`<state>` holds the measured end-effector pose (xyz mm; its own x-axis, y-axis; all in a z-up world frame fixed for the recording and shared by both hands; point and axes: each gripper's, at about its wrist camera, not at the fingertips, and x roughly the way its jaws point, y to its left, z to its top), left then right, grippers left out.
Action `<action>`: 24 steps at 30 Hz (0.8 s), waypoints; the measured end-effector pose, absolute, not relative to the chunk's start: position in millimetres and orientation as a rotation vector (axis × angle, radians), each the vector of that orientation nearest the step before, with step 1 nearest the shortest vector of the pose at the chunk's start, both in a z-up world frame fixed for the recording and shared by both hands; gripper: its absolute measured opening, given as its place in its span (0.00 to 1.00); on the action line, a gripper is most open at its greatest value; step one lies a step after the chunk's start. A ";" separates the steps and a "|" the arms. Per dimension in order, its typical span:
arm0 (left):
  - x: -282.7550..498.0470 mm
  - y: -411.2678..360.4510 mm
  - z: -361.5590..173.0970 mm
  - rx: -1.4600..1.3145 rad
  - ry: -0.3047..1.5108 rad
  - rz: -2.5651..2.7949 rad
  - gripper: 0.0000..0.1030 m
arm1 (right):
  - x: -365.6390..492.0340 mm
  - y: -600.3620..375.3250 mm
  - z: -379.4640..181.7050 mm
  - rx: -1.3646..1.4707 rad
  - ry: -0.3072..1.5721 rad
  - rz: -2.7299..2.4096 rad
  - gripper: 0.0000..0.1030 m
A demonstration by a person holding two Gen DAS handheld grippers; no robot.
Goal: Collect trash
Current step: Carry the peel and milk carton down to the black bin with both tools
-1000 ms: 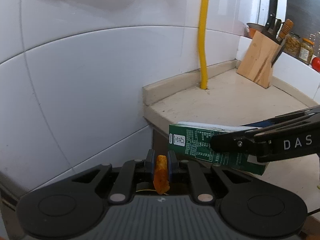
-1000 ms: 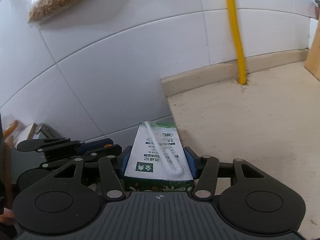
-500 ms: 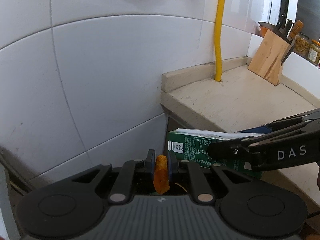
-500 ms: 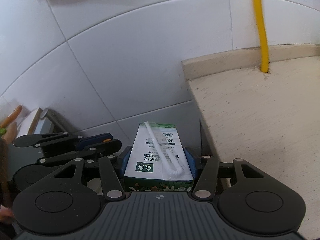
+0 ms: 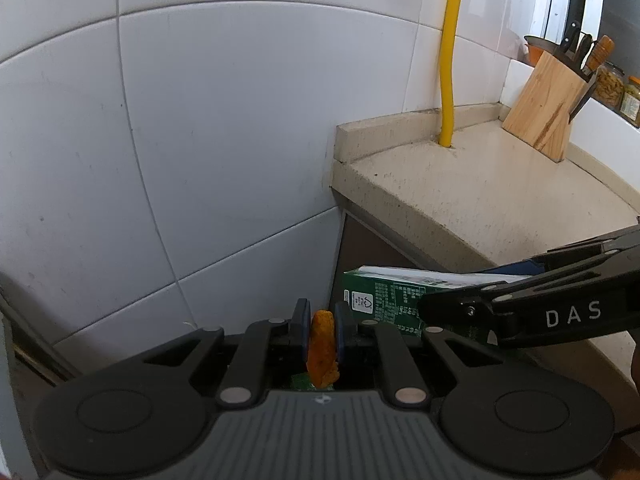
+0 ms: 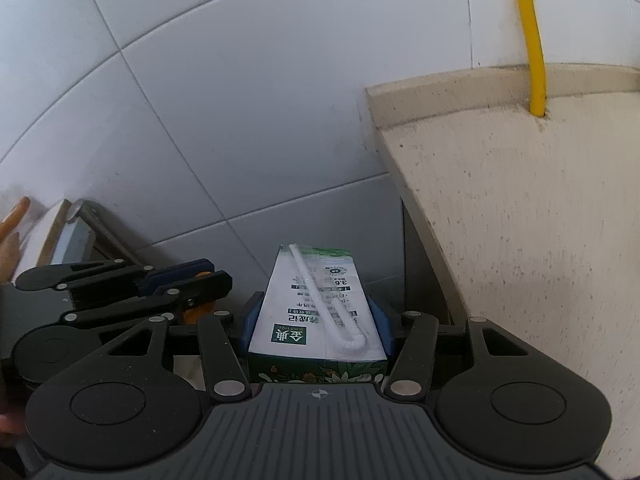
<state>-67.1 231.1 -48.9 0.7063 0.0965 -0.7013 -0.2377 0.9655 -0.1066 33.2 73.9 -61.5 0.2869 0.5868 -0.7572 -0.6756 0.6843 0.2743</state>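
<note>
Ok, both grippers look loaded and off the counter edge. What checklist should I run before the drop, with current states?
1. Left gripper shut on the orange peel scrap: ok.
2. Right gripper shut on the green-and-white milk carton: ok.
3. White bent straw lying on the carton's top face: ok.
4. Both loads past the edge of the beige stone counter: ok.
5. Trash bin below: cannot tell, none in view.
6. Grippers clear of each other: ok, side by side, apart.
</note>
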 end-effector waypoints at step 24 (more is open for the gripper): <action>-55.1 240.7 -73.7 -0.222 0.878 0.197 0.09 | 45.9 77.3 -94.4 -0.109 1.038 0.803 0.59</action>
